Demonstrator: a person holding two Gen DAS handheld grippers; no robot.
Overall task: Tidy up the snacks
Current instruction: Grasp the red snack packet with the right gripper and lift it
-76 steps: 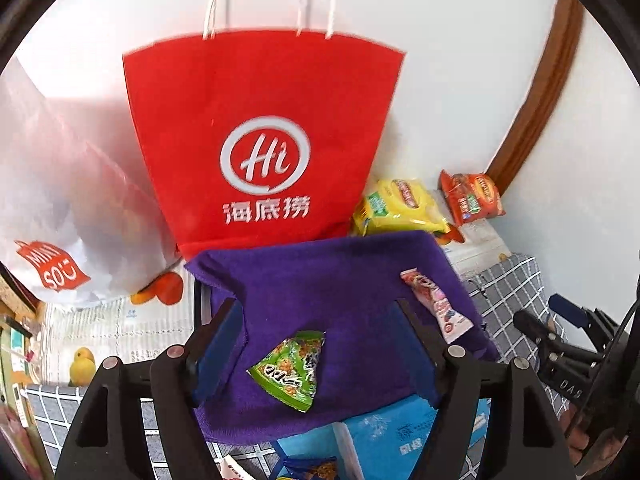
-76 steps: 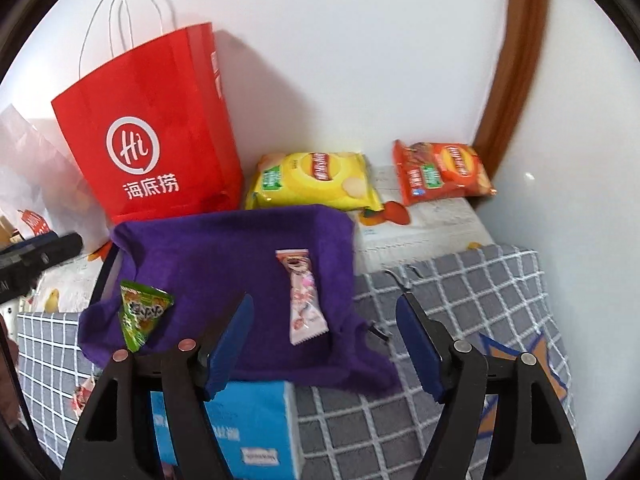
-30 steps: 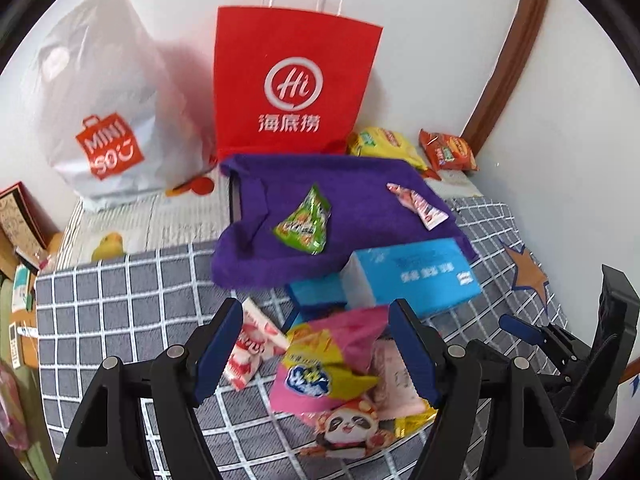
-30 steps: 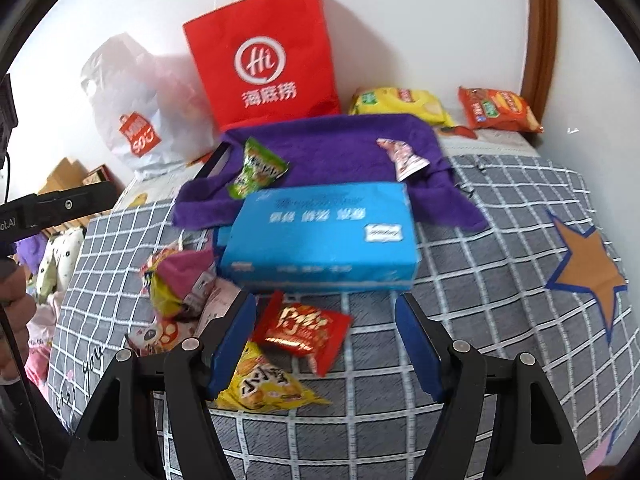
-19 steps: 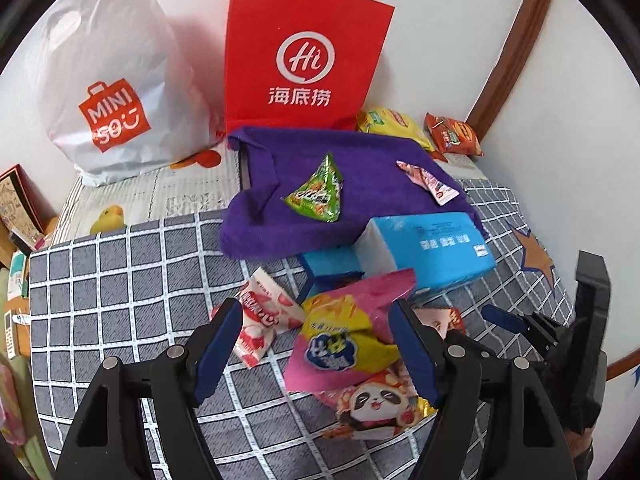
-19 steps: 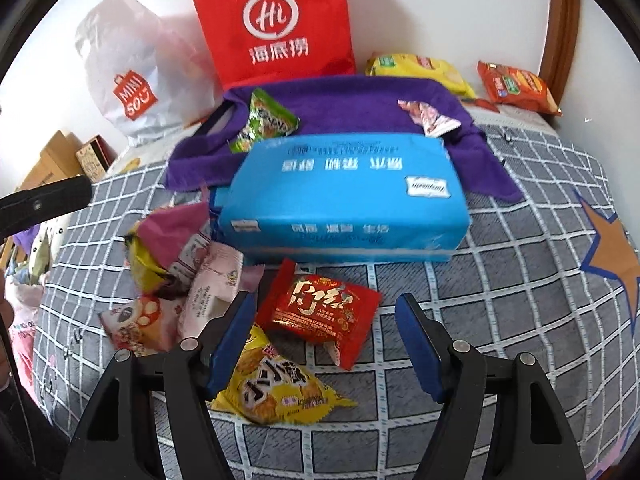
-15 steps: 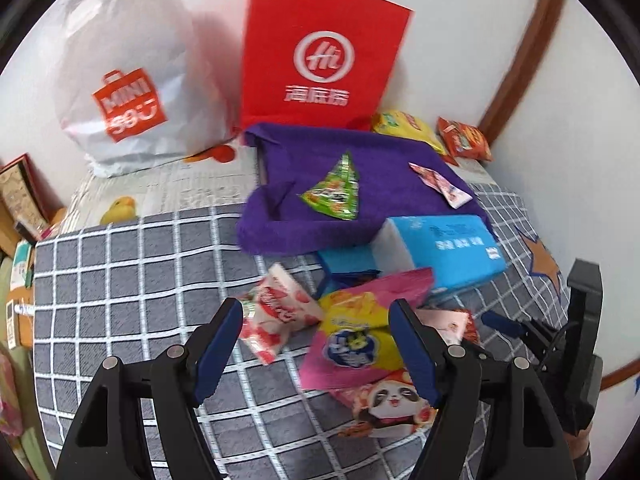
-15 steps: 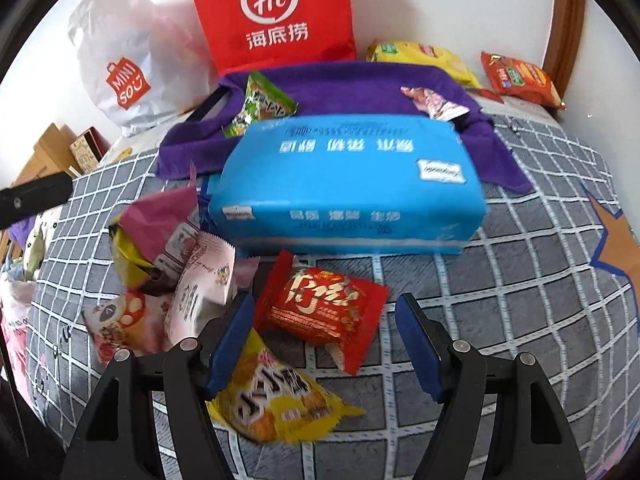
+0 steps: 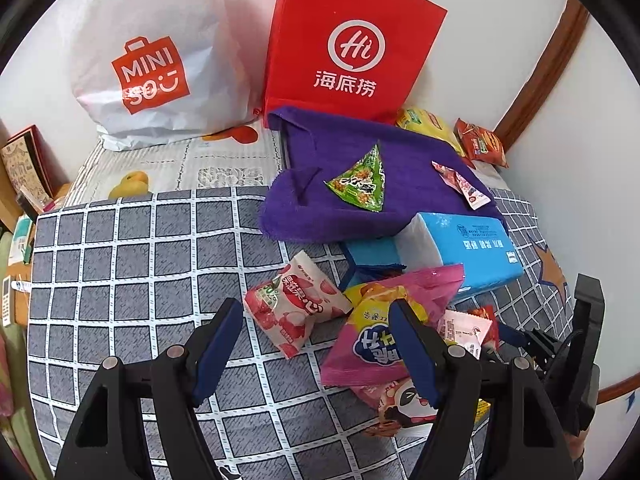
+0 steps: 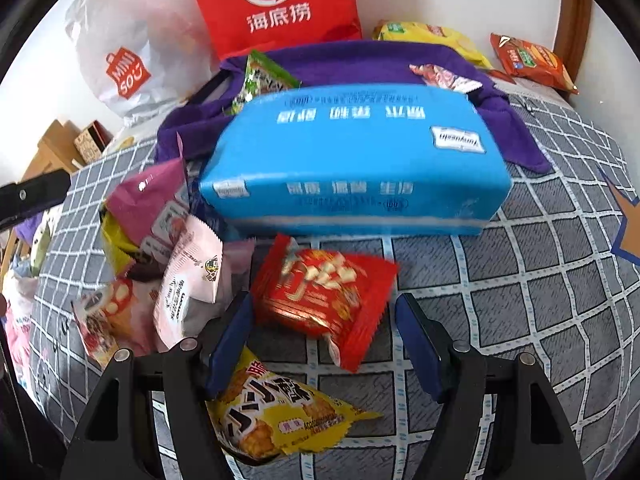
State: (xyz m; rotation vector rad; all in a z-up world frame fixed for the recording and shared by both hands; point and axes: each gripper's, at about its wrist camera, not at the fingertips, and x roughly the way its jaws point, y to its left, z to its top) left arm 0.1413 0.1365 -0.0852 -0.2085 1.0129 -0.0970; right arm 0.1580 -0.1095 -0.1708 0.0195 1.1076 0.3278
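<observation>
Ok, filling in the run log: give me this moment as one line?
left gripper: open, empty, above pink-white packet | right gripper: open, empty, above red packet | purple cloth: two snacks

Left gripper and right gripper, each at the lower centre of its frame, angled downward, jaws apart, gripping nothing.

The left gripper hangs with jaws apart over a grey checked bedspread, a red-and-white snack packet lying between its fingers. A pink-and-yellow snack bag overlaps a blue tissue pack. Behind, a green triangular snack packet lies on a purple towel before a red paper bag and a white Miniso bag at the wall.
</observation>
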